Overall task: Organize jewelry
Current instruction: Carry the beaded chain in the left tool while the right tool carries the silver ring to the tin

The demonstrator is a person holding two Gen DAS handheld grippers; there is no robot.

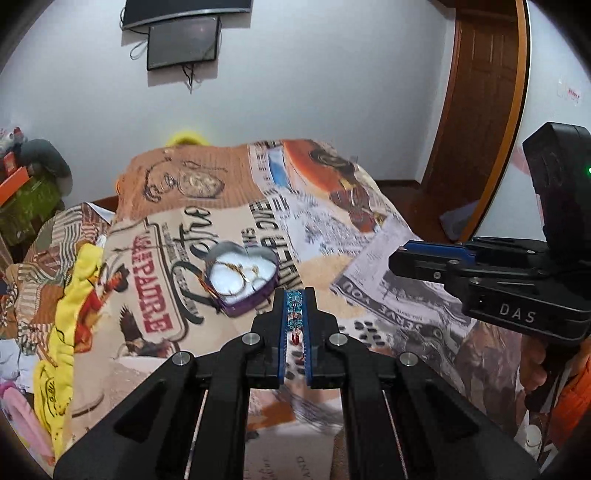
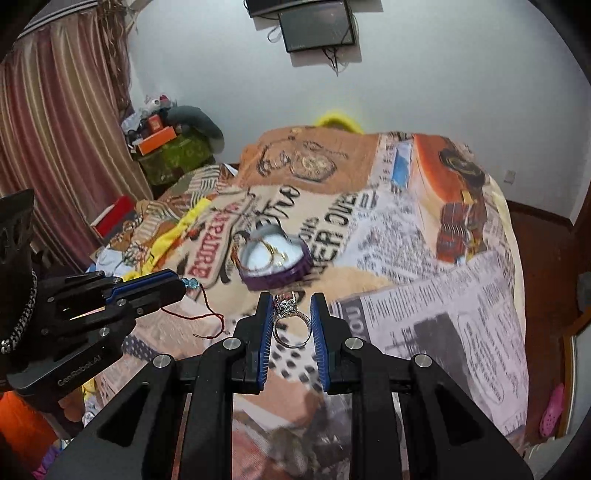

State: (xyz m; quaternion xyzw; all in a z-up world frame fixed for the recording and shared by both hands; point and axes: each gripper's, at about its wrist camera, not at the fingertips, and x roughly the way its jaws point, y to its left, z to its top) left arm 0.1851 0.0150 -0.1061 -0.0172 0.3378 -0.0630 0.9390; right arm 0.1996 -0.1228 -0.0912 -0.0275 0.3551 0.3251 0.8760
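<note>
A purple heart-shaped jewelry box point(image 1: 242, 275) lies open on the printed bedspread, with gold hoops on its white lining; it also shows in the right wrist view point(image 2: 275, 264). My left gripper point(image 1: 294, 295) is shut on a blue beaded bracelet point(image 1: 294, 314) with a red cord, held just short of the box. In the right wrist view the left gripper point(image 2: 181, 284) shows at the left, with the beads point(image 2: 192, 283) and red cord point(image 2: 199, 317) hanging from it. My right gripper point(image 2: 291, 301) is shut on a silver ring with a clear stone point(image 2: 288, 321), held above the bed before the box. It shows in the left wrist view point(image 1: 400, 254) at the right.
The bedspread point(image 2: 424, 258) covers the whole bed, with a yellow cloth point(image 1: 70, 306) bunched at the left. Boxes and soft toys point(image 2: 170, 140) pile up by the striped curtain point(image 2: 55, 129). A wooden door point(image 1: 480, 110) stands at the right, and screens point(image 2: 317, 26) hang on the wall.
</note>
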